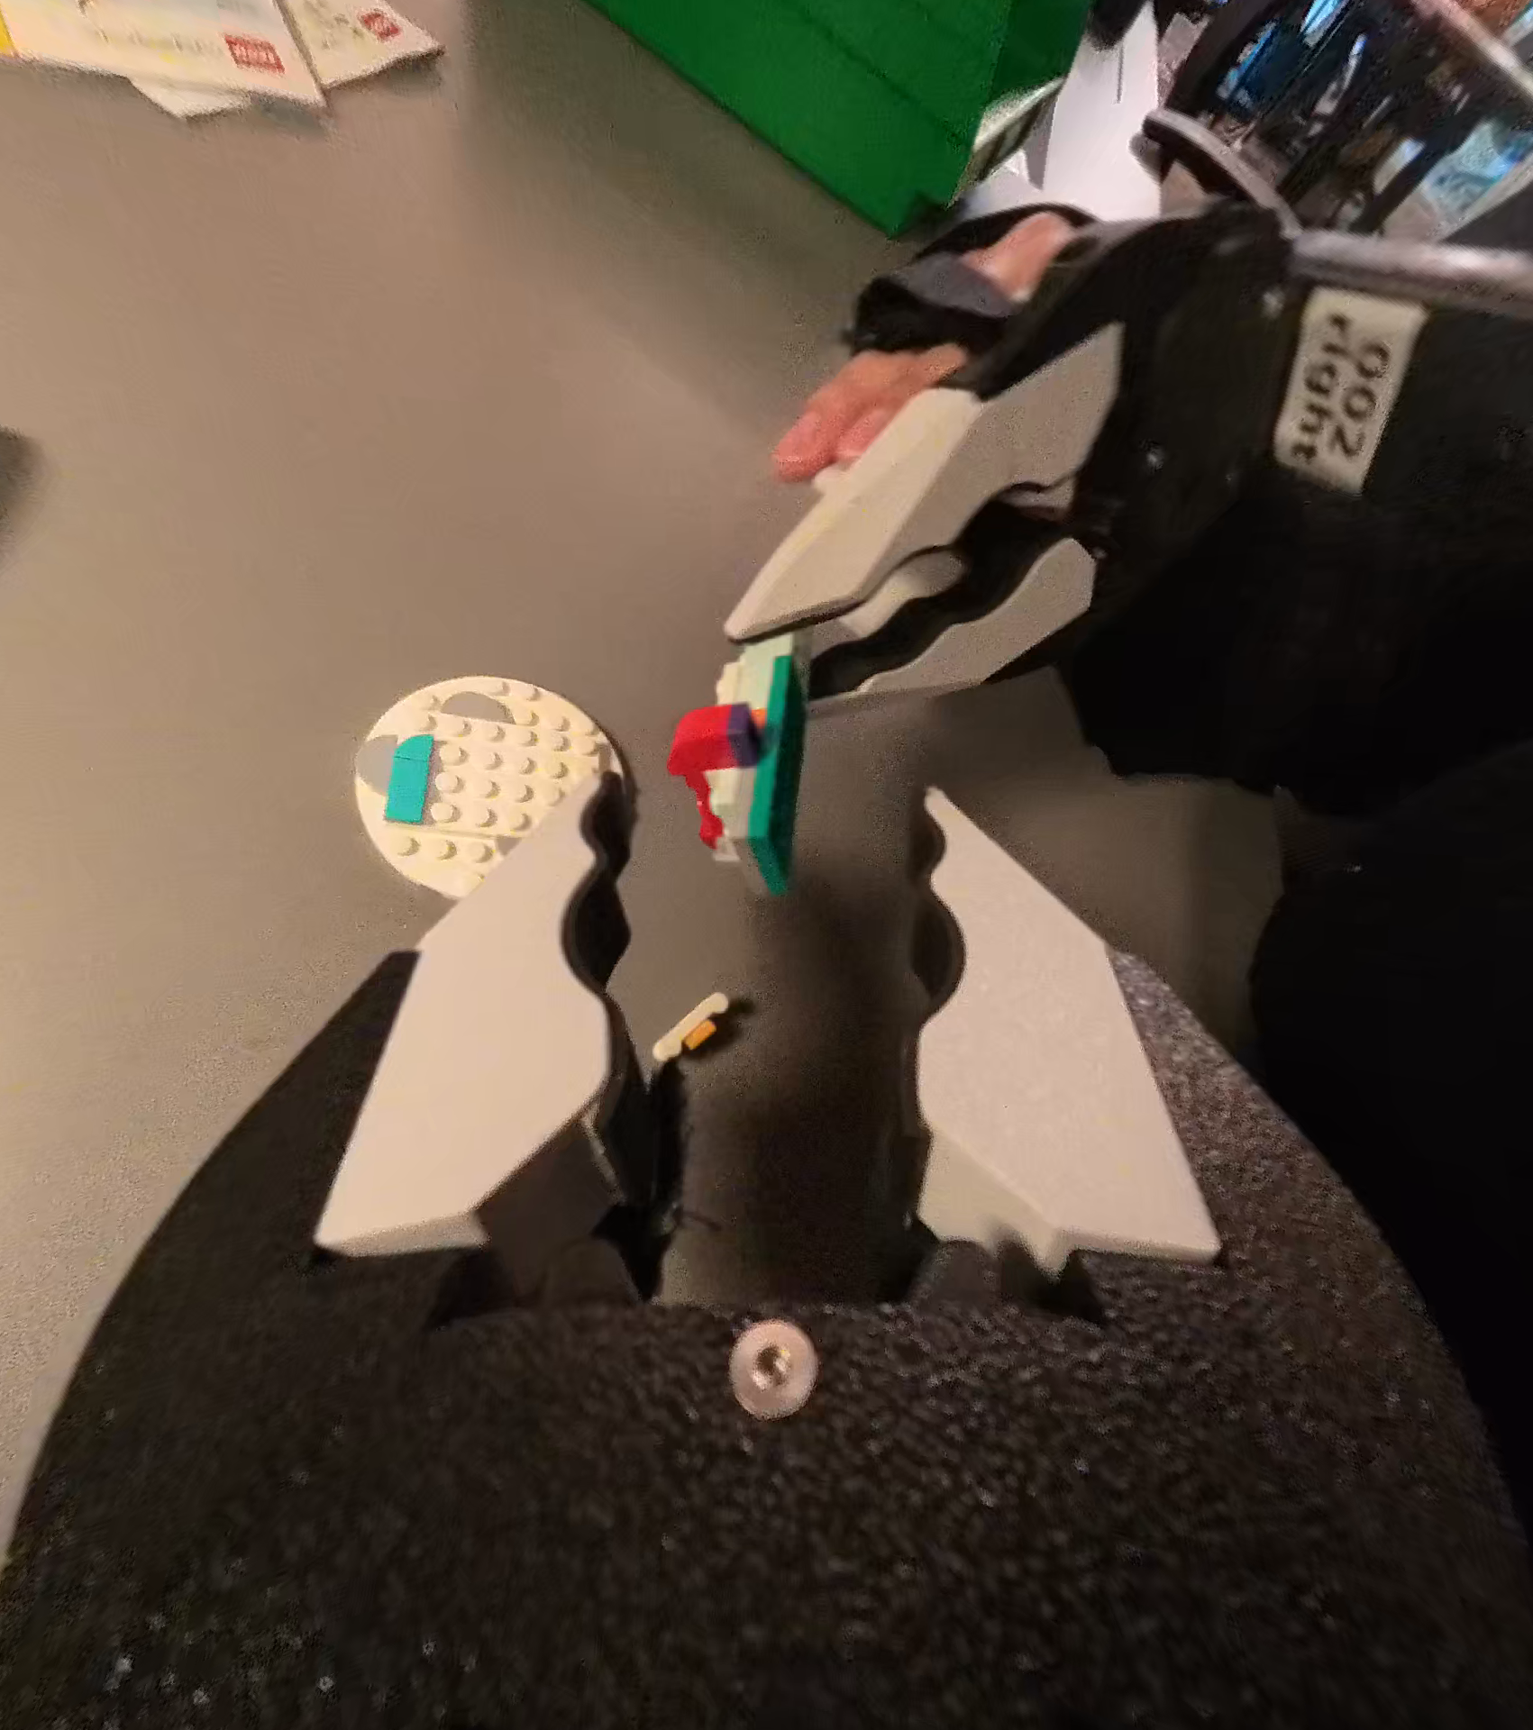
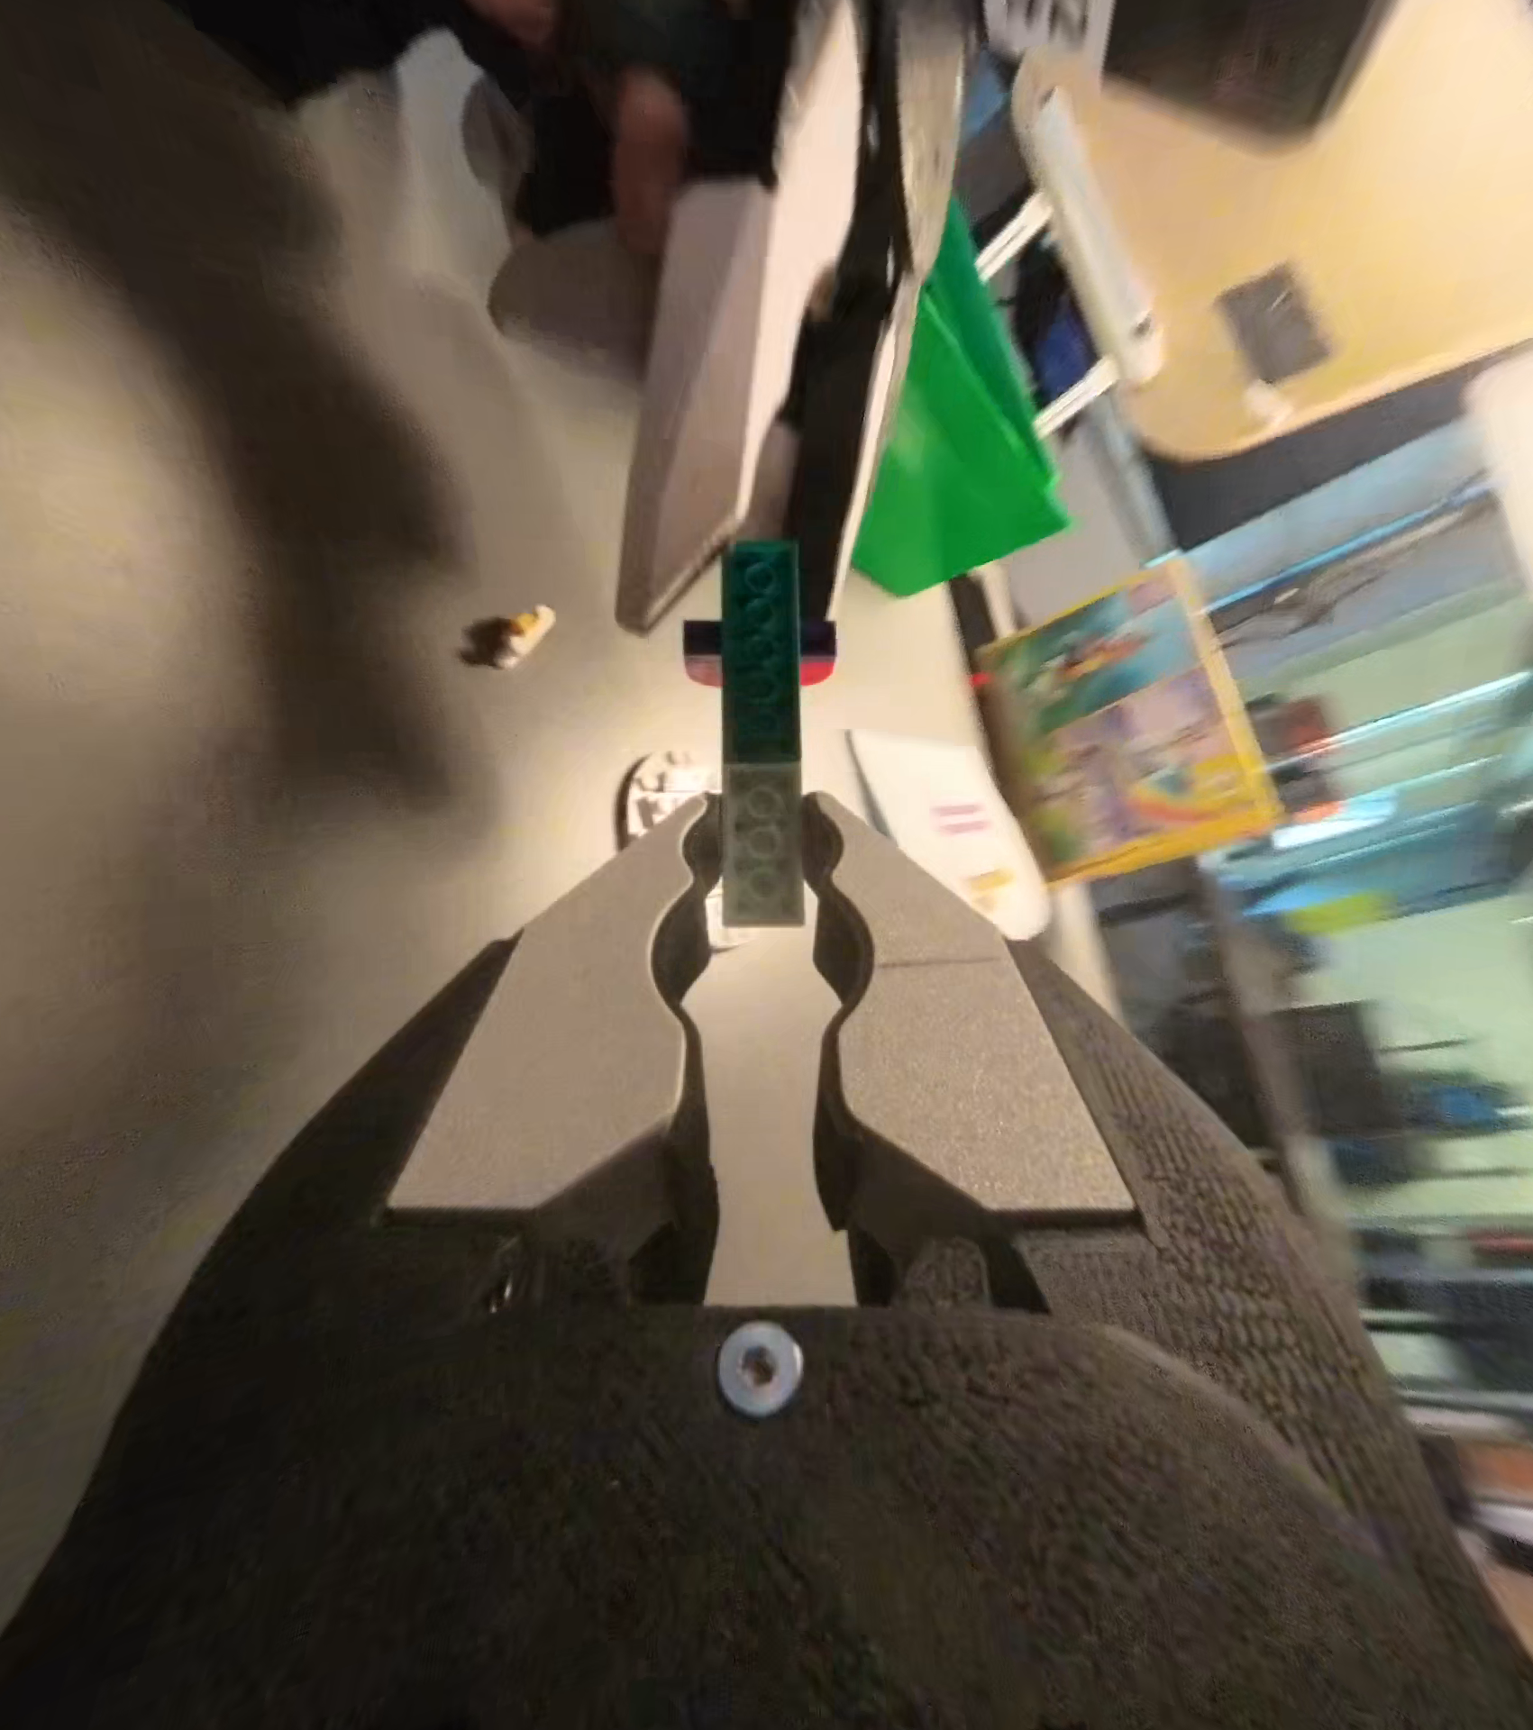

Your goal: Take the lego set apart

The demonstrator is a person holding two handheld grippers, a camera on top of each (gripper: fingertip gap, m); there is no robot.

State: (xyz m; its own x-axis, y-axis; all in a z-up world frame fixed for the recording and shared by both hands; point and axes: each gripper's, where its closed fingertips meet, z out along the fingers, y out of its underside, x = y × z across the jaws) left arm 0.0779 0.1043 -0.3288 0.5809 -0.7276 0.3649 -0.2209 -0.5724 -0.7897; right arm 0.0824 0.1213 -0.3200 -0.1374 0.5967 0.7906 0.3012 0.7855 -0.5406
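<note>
My right gripper (image 2: 760, 810) is shut on one end of a lego assembly (image 2: 758, 655): a long dark green plate with pale green, red, purple and orange pieces. In the left wrist view the assembly (image 1: 772, 777) hangs on edge from the right gripper (image 1: 772, 646), above the table. My left gripper (image 1: 767, 805) is open and empty, its tips on either side of the assembly's lower end, apart from it. A round white studded plate (image 1: 486, 777) with a teal tile (image 1: 411, 777) lies on the table to the left. A small white and orange piece (image 1: 692, 1027) lies between my left fingers.
A green box (image 1: 837, 84) stands at the back of the grey table. Booklets (image 1: 182, 47) lie at the far left. A colourful lego box (image 2: 1118, 730) stands beyond the table. A person's gloved hand (image 1: 912, 374) holds the right gripper. The tips of both grippers are at nearly the same place.
</note>
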